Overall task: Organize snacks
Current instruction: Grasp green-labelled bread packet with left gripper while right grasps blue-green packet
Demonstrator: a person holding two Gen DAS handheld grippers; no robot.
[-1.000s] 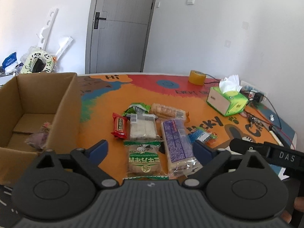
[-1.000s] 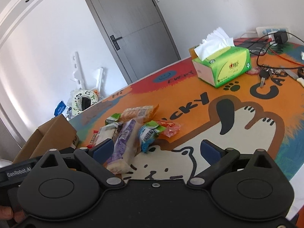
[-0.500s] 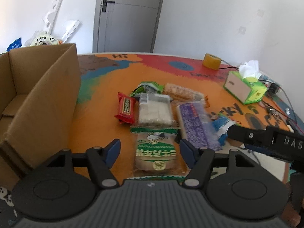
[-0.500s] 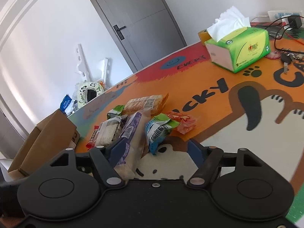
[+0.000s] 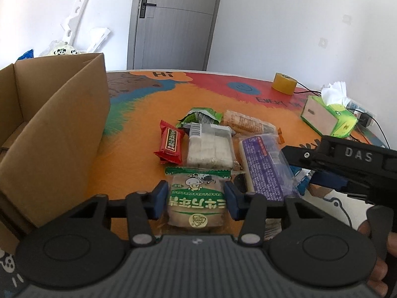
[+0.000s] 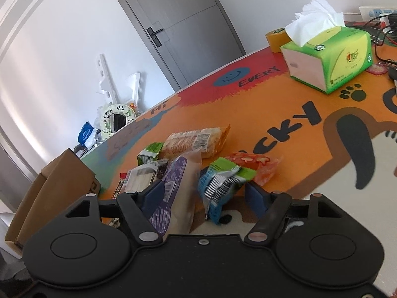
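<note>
Left gripper (image 5: 196, 197) is closing around the green-and-white snack pack (image 5: 196, 206), blue pads right at its sides, though contact is hard to confirm. The pack's near end hides behind the gripper body. At nine o'clock, the cardboard box (image 5: 57, 144) is cut off by the frame, its inside barely visible. At twelve o'clock lie the red bar (image 5: 170, 145) and white wafer pack (image 5: 210, 146); the purple packet (image 5: 266, 166) at two o'clock is partly covered by the other tool.

Right gripper (image 6: 202, 196) stands part-open, straddling the purple packet (image 6: 177, 191) and blue-green pouch (image 6: 220, 183), neither visibly pinched; the left pad is half hidden.

The worktop (image 5: 139, 129) wears an orange cartoon mat; a tissue box (image 6: 330, 57), tape roll (image 5: 283, 83), grey door (image 5: 173, 22) and white walls lie beyond.
</note>
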